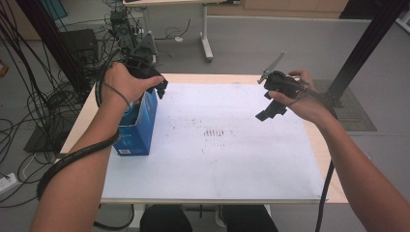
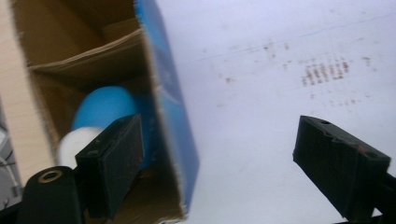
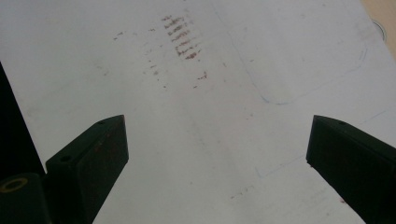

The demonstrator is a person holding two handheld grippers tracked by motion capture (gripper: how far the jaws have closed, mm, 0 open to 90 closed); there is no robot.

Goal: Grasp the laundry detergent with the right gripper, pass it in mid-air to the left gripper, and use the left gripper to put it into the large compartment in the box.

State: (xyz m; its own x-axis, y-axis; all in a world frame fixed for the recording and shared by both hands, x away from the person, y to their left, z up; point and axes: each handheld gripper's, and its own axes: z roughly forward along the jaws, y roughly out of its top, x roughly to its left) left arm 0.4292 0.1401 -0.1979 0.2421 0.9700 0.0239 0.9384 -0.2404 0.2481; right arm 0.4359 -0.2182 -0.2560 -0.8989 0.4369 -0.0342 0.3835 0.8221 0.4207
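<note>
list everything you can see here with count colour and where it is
box: 1, blue outside and brown card inside, open top, left part of the white sheet
bottle: 1, blue with a white end, inside the box
white sheet: 1, white with reddish smudges near the middle, covers the table
table: 1, pale wood, under the sheet
cables: many, black, on the floor at left
left gripper: 1, black, jaws open over the box's edge, nothing gripped
right gripper: 1, black, jaws open above the sheet, empty
</note>
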